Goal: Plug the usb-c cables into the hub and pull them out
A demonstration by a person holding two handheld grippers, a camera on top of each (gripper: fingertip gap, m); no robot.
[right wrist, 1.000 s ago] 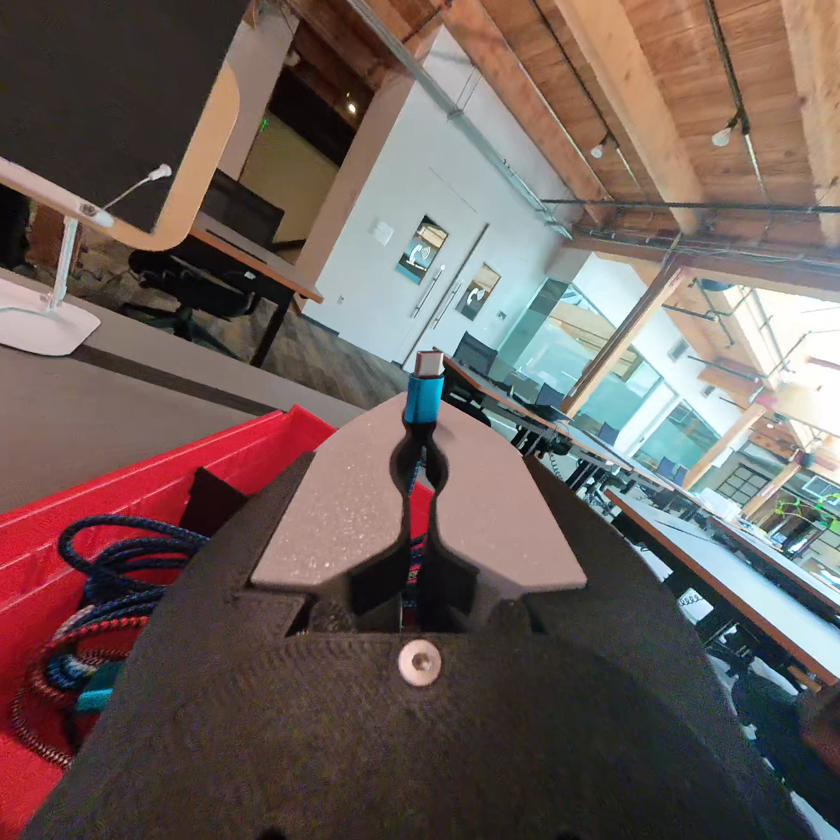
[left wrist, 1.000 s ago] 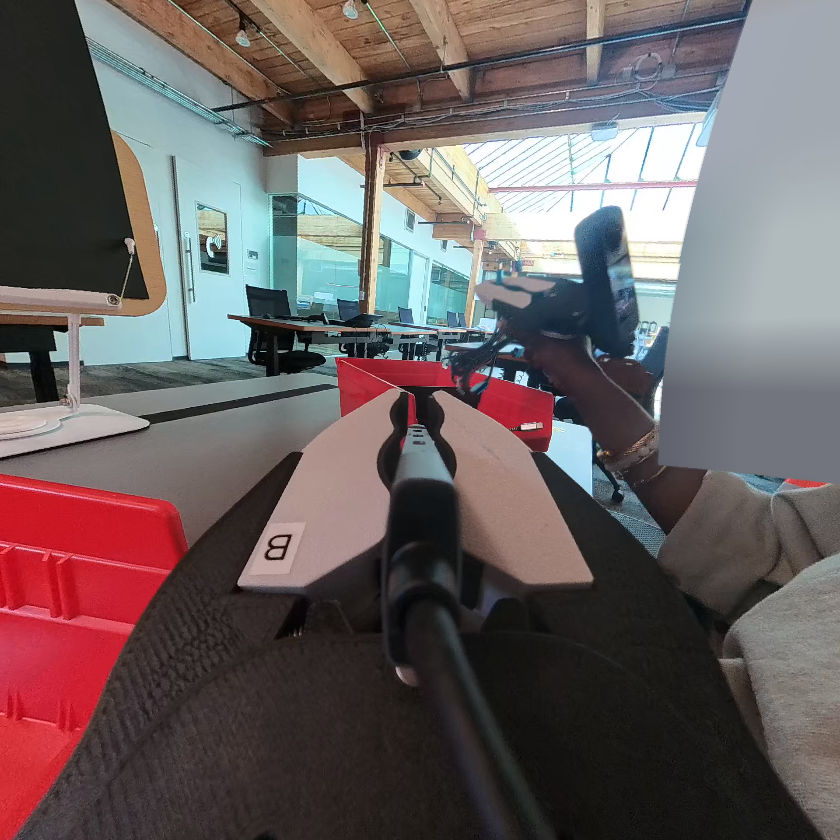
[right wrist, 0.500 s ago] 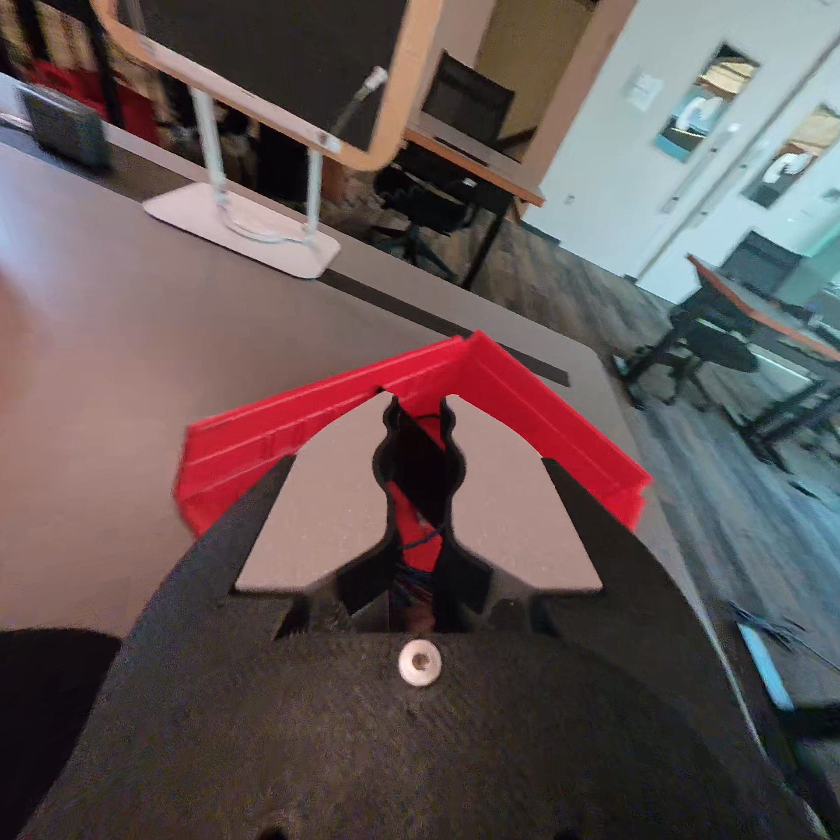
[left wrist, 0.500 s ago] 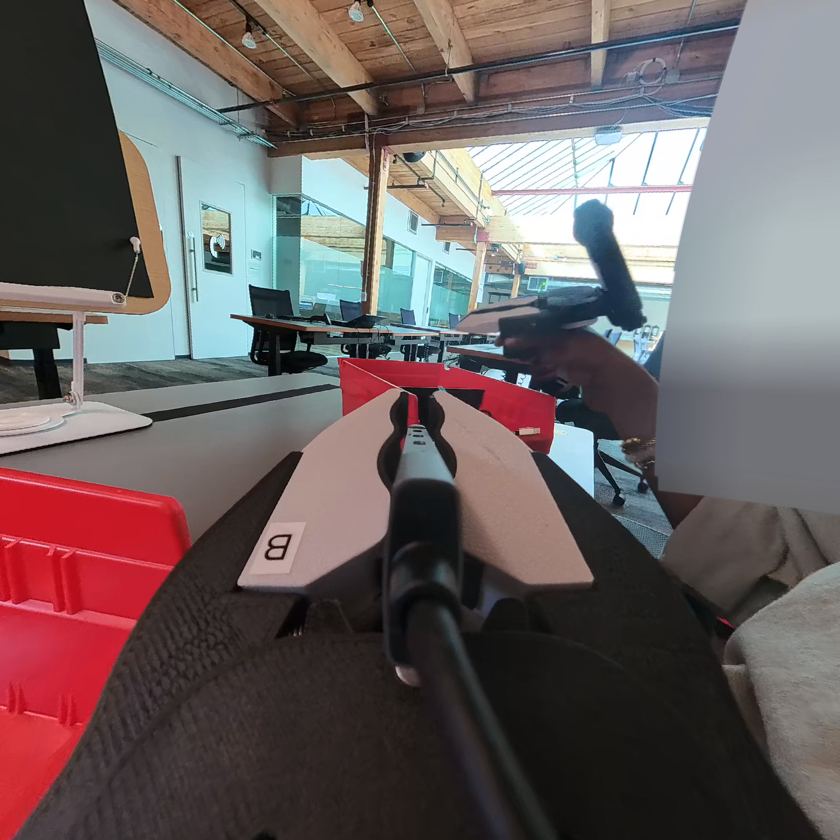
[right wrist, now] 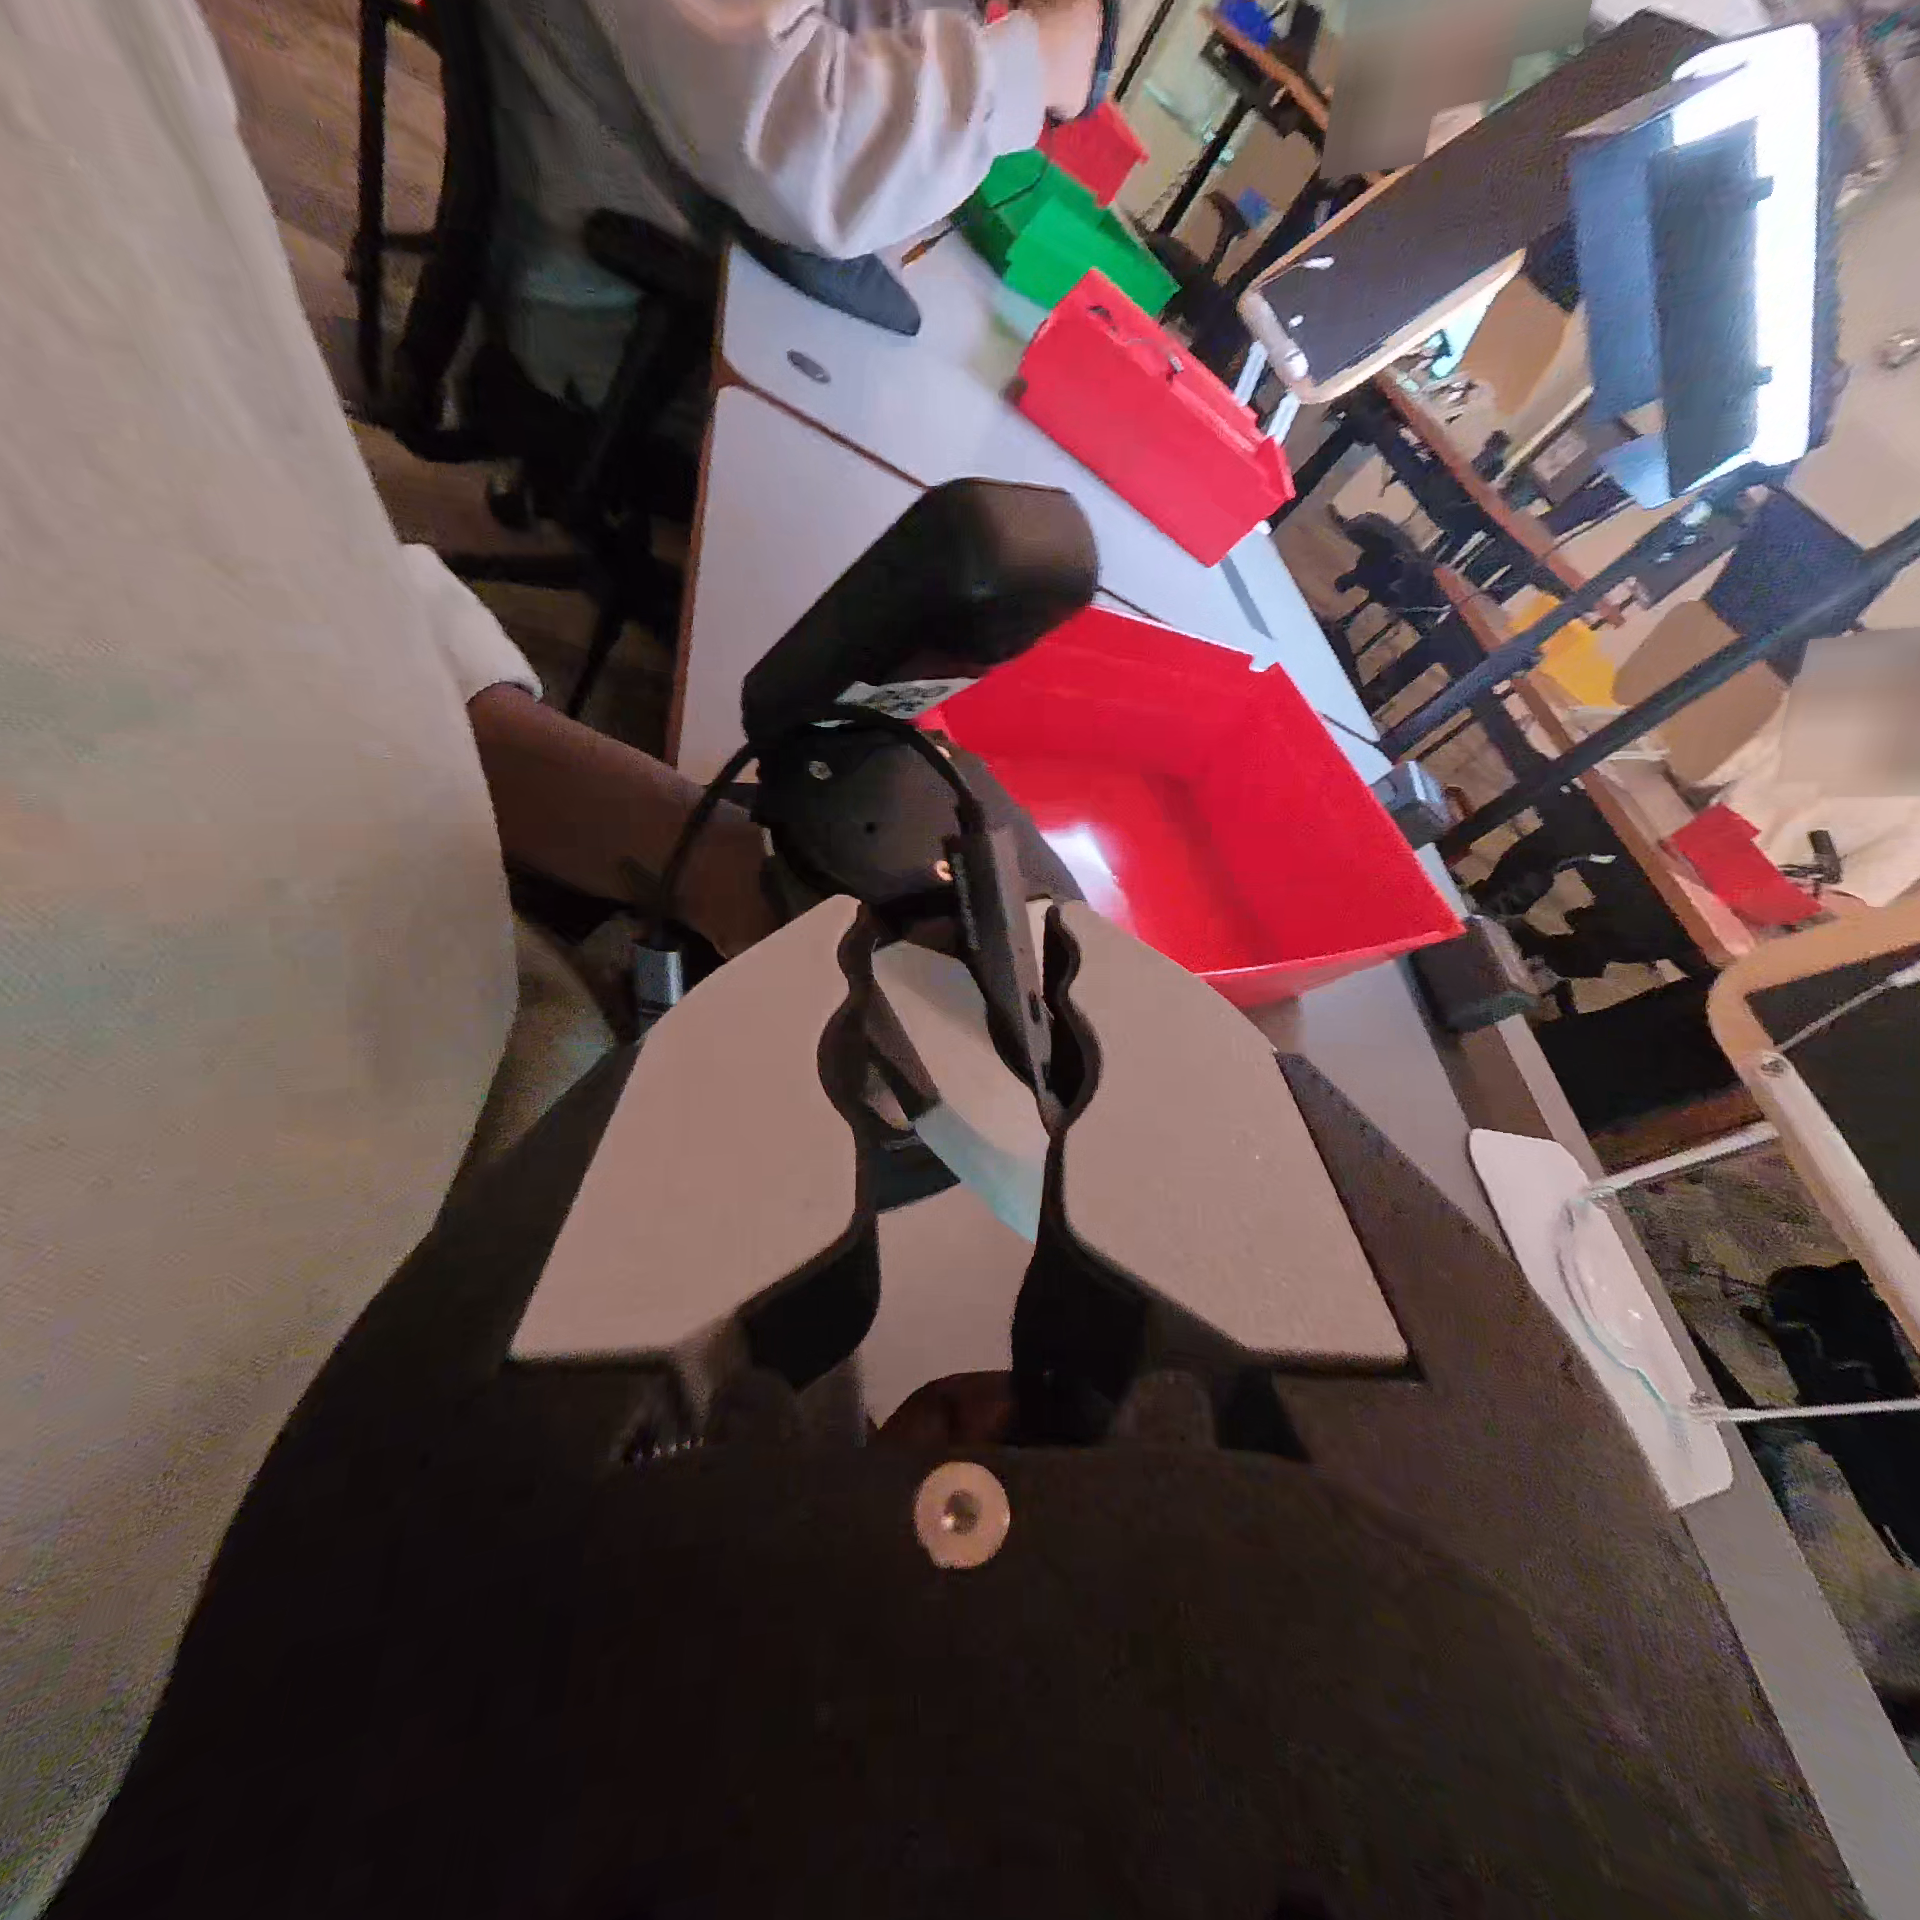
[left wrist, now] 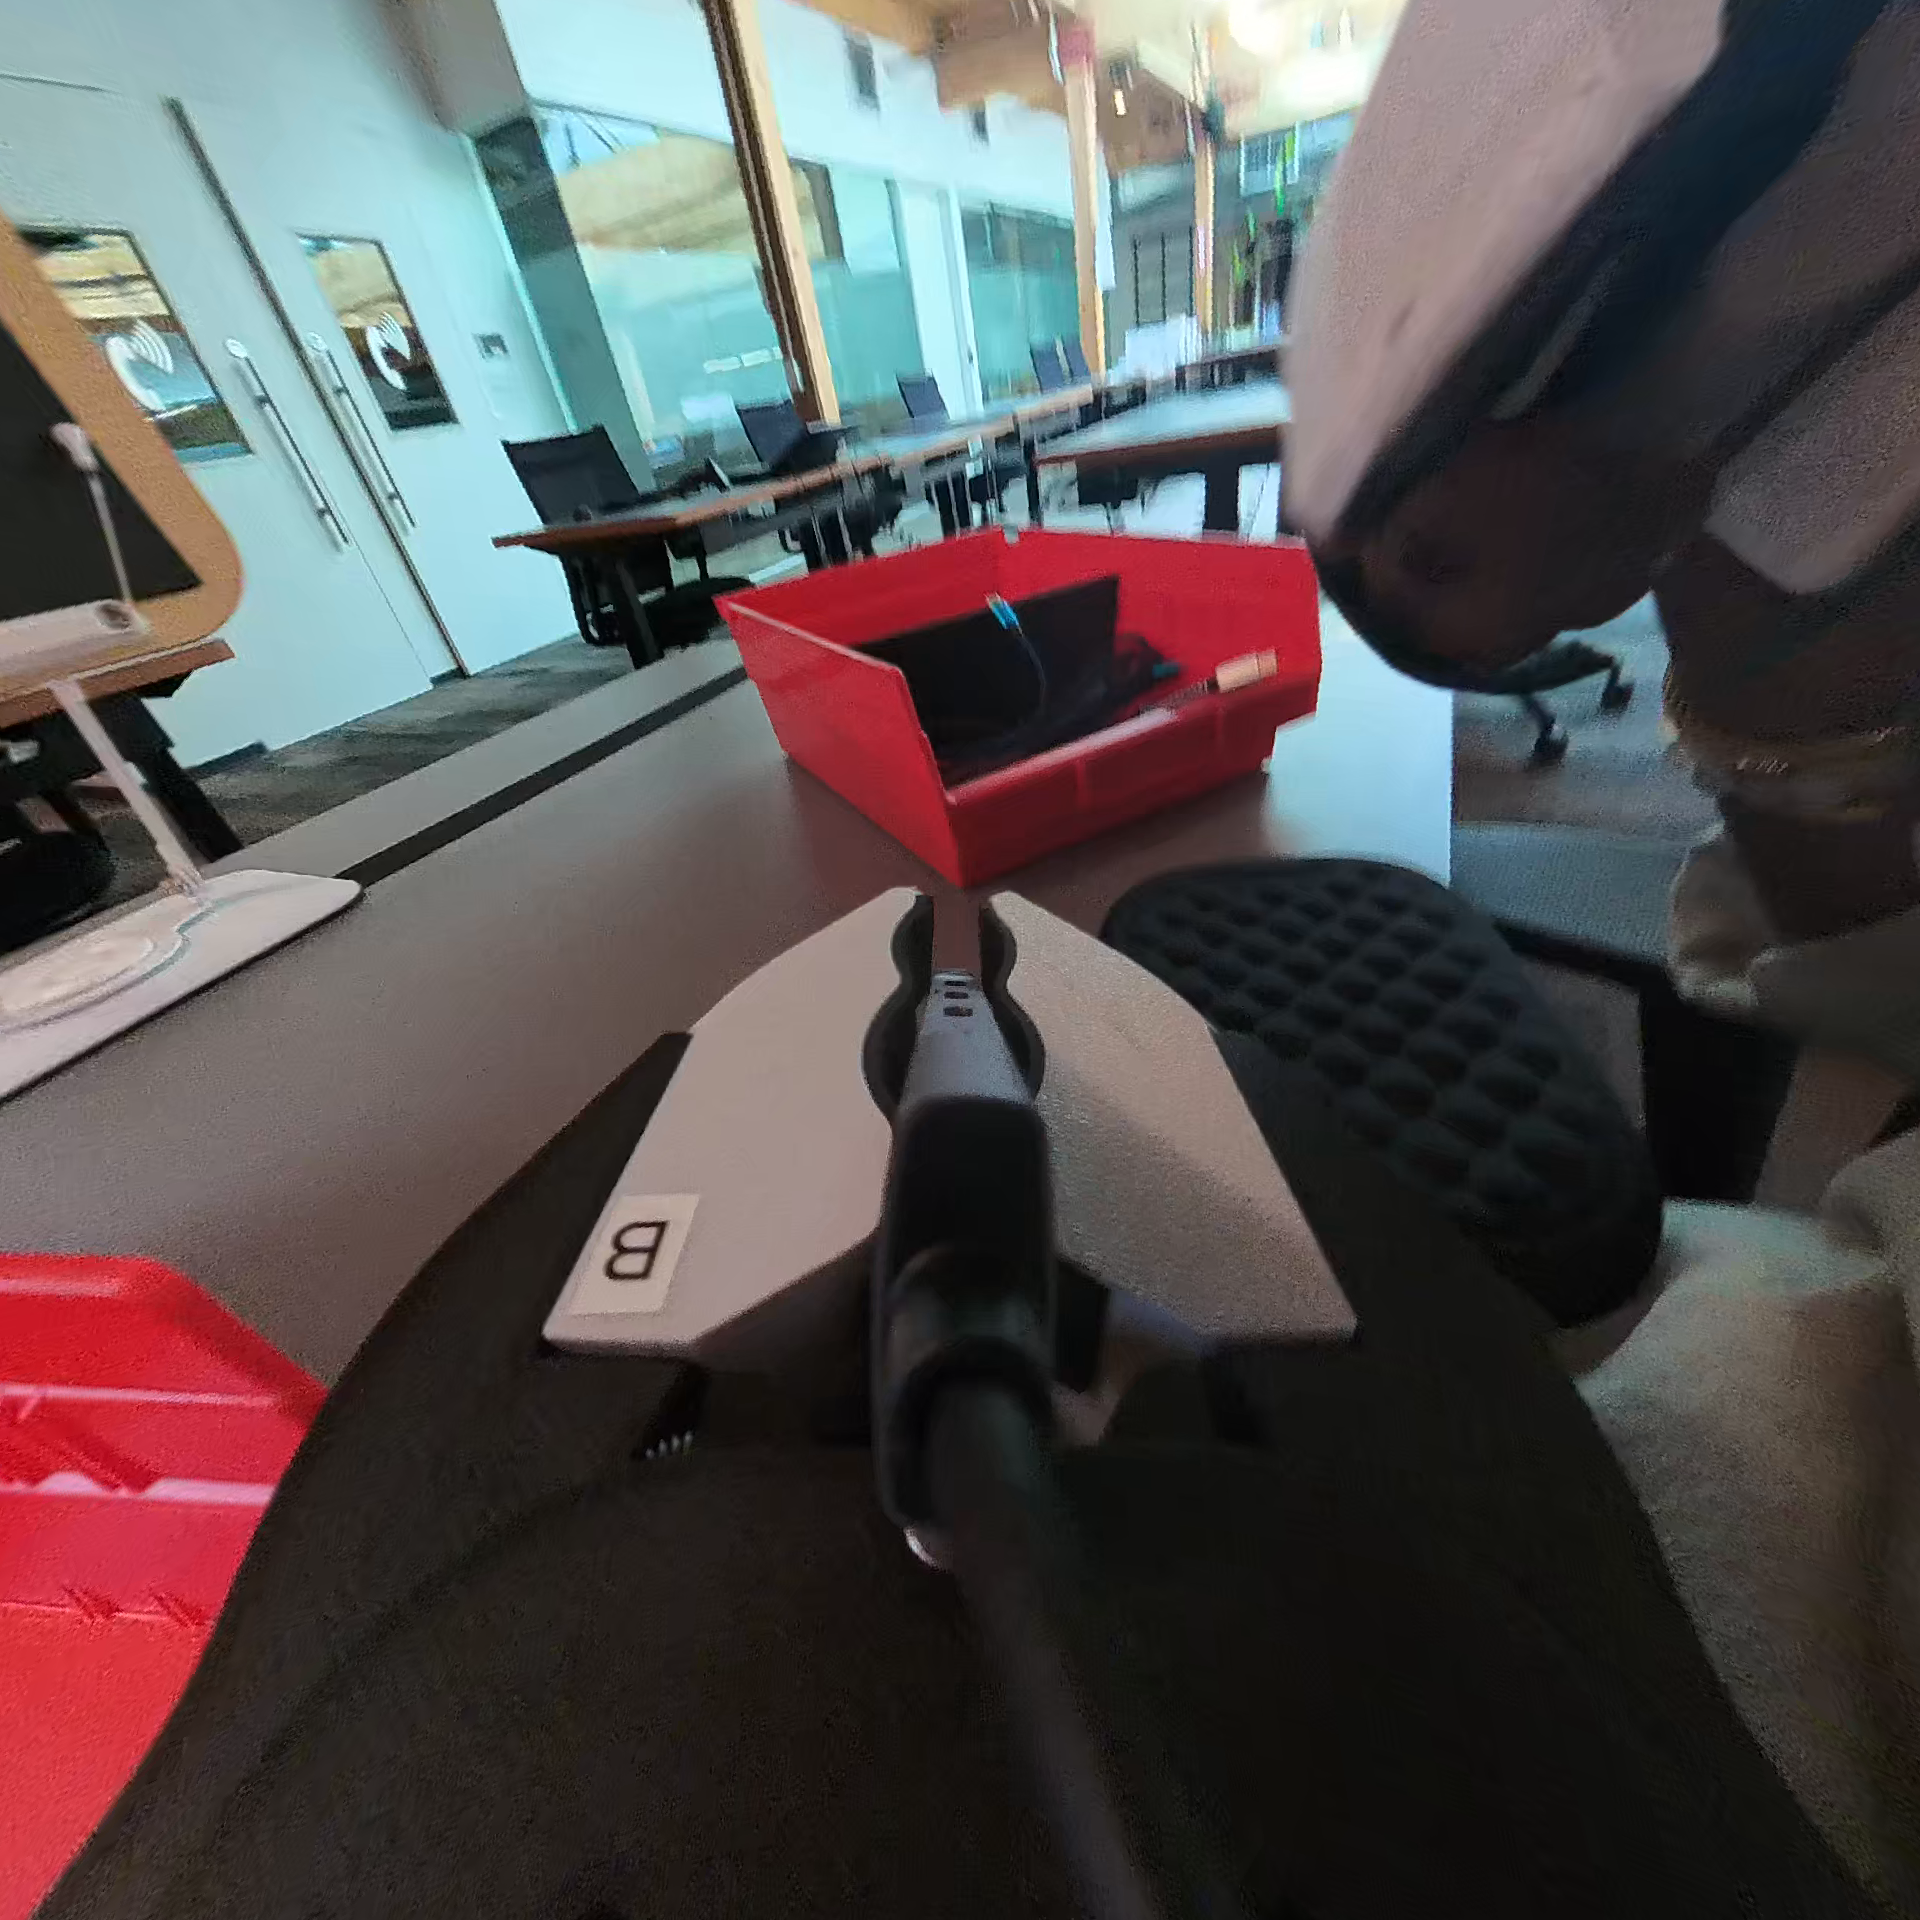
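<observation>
In the left wrist view my left gripper (left wrist: 954,920) is shut on a grey hub (left wrist: 961,1049), whose black cable (left wrist: 997,1507) runs back toward the camera. Beyond it a red bin (left wrist: 883,727) holds dark cables, with a blue usb-c plug (left wrist: 1000,608) sticking up and a metal connector (left wrist: 1247,667) on its front lip. My right gripper (right wrist: 951,920) is open and empty. It points at the left gripper's black camera mount (right wrist: 914,613). A grey plug (right wrist: 660,966) on a black cable hangs to the left.
A second red bin (left wrist: 104,1455) sits at the near left; in the right wrist view it shows empty (right wrist: 1195,790). A white stand base (left wrist: 156,935) is on the dark table (left wrist: 468,987). The right gripper's black body (left wrist: 1382,1049) is close on the right. Other tables carry red and green bins (right wrist: 1049,239).
My right gripper let go of the blue usb-c plug, which now lies in the far red bin, then swung round toward the left gripper. The left gripper tilted down, still holding the hub.
</observation>
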